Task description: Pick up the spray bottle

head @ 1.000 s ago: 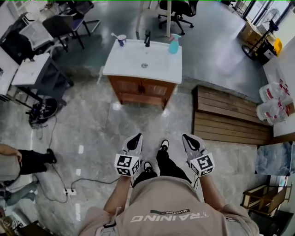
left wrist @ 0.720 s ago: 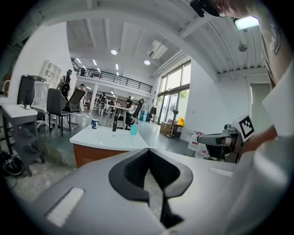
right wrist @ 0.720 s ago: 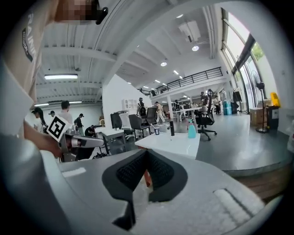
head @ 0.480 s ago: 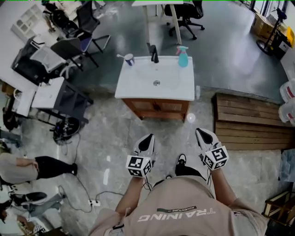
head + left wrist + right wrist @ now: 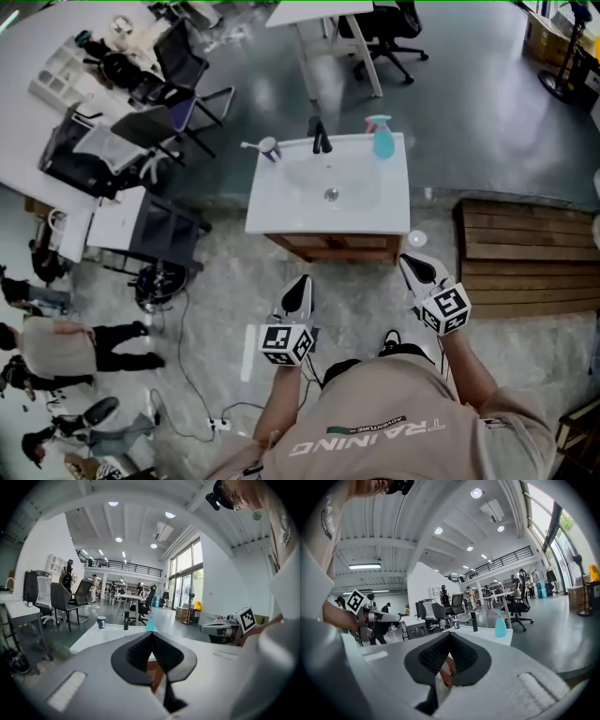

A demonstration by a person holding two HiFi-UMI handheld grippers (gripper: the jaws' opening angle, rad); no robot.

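1. Jaws of the left gripper (image 5: 151, 635) were pressed together with nothing between them; those of the right gripper (image 5: 449, 635) were likewise together and empty.
2. The 2 grippers were held side by side above the pale floor (image 5: 216, 281), short of the vanity top (image 5: 281, 211) and touching nothing.
3. Step in hand, as judged: the approach to the vanity. The pick-up itself had not begun.
4. The white vanity top sat on a wooden cabinet (image 5: 328, 247) with a basin (image 5: 330, 186) at its middle. The spray bottle (image 5: 382, 138) stood upright at the far right corner, just right of the black faucet (image 5: 322, 138). A cup (image 5: 269, 148) holding a toothbrush stood at the far left corner.
5. The next move called for closing the gap, parting 1 pair of jaws, probably the right, and reaching past the basin to bracket the bottle. The bottle stood near the back edge, so a nudge could have tipped it off.
6. A wooden platform (image 5: 525, 253) lay right of the vanity. Office chairs (image 5: 178, 108) and a desk (image 5: 319, 14) stood beyond, and people (image 5: 56, 342) were at the left edge.
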